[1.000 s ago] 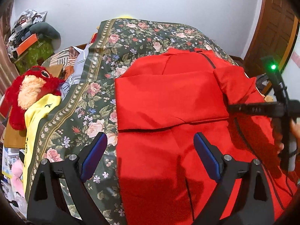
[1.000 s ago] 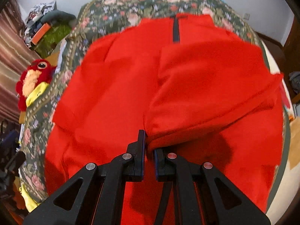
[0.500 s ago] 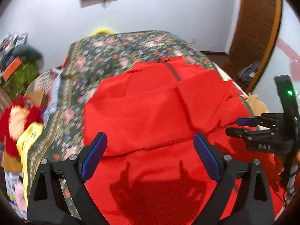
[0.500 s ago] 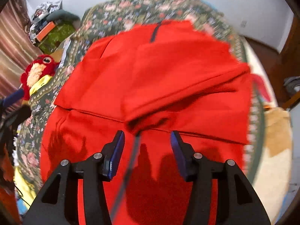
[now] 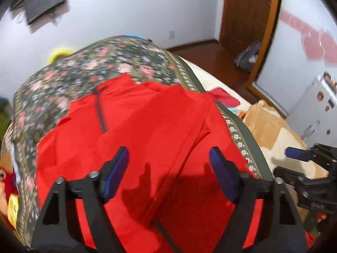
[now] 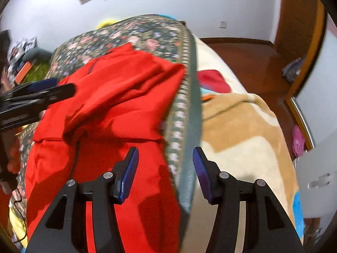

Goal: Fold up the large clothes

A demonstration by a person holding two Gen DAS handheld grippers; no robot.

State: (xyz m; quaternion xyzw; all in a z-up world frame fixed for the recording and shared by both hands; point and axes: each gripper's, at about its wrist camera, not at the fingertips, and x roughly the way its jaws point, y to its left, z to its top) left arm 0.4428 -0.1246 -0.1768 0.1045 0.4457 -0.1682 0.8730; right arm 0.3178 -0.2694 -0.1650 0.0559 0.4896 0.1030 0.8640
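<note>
A large red garment (image 5: 147, 126) with a dark zip lies spread on the floral bedspread (image 5: 84, 69), its sleeves folded in over the body. My left gripper (image 5: 168, 154) hovers above its right half with the jaws closing and nothing pressed between them. In the right wrist view the garment (image 6: 118, 105) lies to the left. My right gripper (image 6: 165, 151) stands open over the garment's right edge and the bedspread's border (image 6: 185, 97), holding nothing. Each gripper also shows in the other's view: the right gripper (image 5: 283, 162) at the far right, the left gripper (image 6: 63, 86) at the far left.
A beige patterned blanket (image 6: 242, 126) covers the bed right of the bedspread. Wooden floor and a brown door (image 5: 248, 21) lie beyond. A red plush toy (image 5: 4, 175) sits at the bed's left side, and a pink shoe (image 6: 298, 141) on the floor.
My right gripper let go of the folded red sleeve, opened and swung right to the bed's edge. The left gripper also swept right across the garment, its jaws narrowing.
</note>
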